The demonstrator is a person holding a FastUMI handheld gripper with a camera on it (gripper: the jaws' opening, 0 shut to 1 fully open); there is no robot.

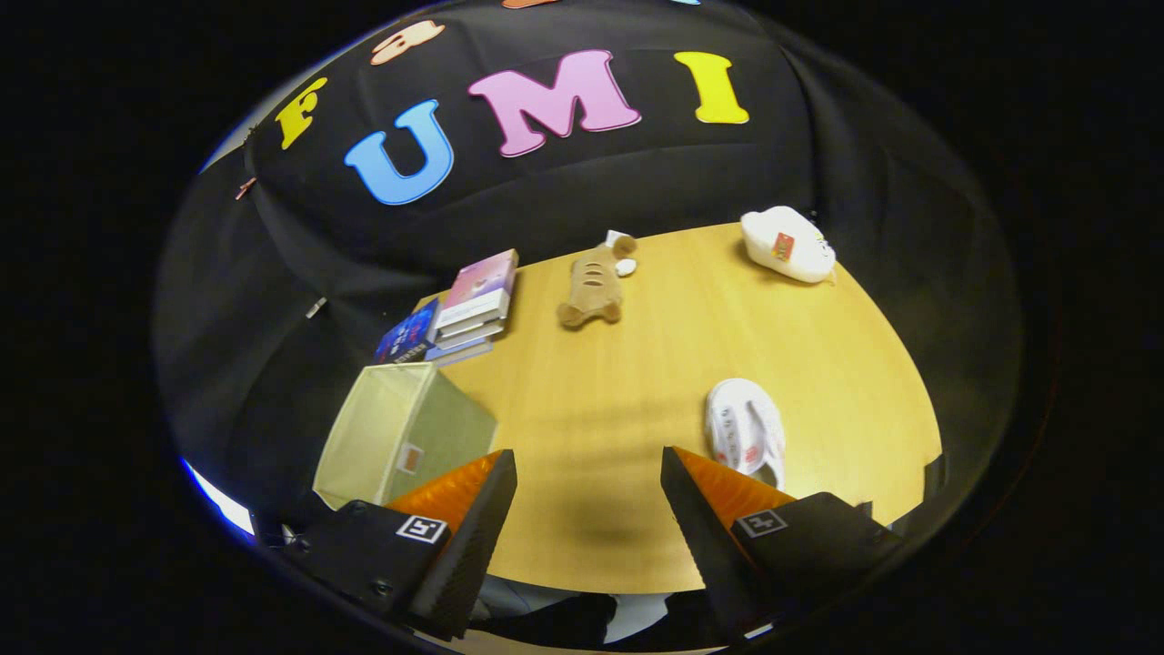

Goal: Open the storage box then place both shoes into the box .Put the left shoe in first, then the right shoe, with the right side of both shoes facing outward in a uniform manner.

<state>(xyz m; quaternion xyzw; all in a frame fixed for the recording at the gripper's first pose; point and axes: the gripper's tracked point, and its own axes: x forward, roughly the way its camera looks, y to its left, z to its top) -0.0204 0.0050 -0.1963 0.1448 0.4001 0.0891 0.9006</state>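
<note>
While your gripper (pixel 588 473) hangs above the wooden table (pixel 637 382), its fingers are spread wide with bare tabletop between them, gripping nothing. Each finger base carries a small square marker tag; the pattern on it isn't text you can read.

Storage box (pixel 400 437): pale green fabric cube, sitting just ahead of your left finger at the table's near-left corner. The top is open and you can see into the light interior. A small tag is sewn on the side facing you, too blurred to read.

Near shoe (pixel 744 428): white sandal with straps, just ahead of your right finger, lying flat on the table. Red round marks and small dark print on the footbed; not legible at this size.

Far shoe (pixel 787 244): white, at the far right of the table by the black cloth wall, well apart from the near one. It has an orange-red label on its side; the writing can't be made out. Can't tell which shoe is left and which is right.

Also on the table: a brown plush toy (pixel 593 287) at the far middle with a white tag by its head, and a stack of books (pixel 464 309) at the far left, just beyond the box. Top cover is pink-purple, a blue one sits alongside; titles unreadable.
</note>
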